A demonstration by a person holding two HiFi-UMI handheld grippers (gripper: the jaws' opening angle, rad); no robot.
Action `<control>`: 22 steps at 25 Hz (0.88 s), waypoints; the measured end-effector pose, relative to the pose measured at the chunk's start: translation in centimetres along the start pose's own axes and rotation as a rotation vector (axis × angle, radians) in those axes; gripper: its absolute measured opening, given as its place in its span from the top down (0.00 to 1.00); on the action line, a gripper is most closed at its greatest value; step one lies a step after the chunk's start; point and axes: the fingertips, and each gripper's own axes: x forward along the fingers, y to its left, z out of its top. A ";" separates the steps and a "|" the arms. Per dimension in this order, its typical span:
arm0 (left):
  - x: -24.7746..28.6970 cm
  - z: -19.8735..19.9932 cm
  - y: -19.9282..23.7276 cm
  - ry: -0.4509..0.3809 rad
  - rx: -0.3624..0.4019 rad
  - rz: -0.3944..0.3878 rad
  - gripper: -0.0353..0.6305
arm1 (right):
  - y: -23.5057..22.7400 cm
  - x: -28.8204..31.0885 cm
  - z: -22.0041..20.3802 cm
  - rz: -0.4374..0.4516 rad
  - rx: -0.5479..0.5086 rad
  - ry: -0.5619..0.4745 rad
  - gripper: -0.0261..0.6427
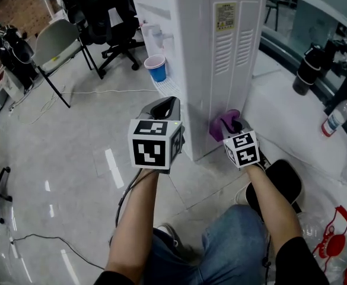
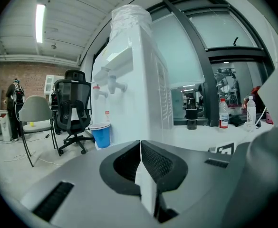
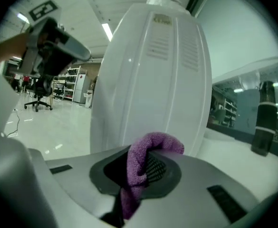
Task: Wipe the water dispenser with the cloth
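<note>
Glossy grey office floor (image 1: 72,159) surrounds a tall white plastic water dispenser (image 1: 220,52), with a blue paper cup (image 1: 156,69) below its taps. My right gripper (image 1: 237,125) has its jaws clamped on a purple terry cloth (image 1: 222,126), low at the dispenser's vented side panel. My left gripper (image 1: 165,108), jaws pressed together on nothing, hovers near the dispenser's front corner.

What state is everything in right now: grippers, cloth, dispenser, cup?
water dispenser: upright.
blue cup: upright at the dispenser's front.
purple cloth: bunched, by the dispenser's lower side.
right gripper: shut on the purple cloth.
left gripper: jaws together, empty.
</note>
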 end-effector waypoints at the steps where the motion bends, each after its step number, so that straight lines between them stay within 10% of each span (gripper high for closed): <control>1: 0.0 -0.1 0.1 -0.001 0.002 0.003 0.91 | -0.1 -0.8 1.8 0.002 -0.017 -0.029 0.90; 22: 1.4 0.4 -0.9 -0.023 -0.012 -0.040 0.91 | -0.5 -13.9 36.4 0.013 -0.351 -0.499 0.90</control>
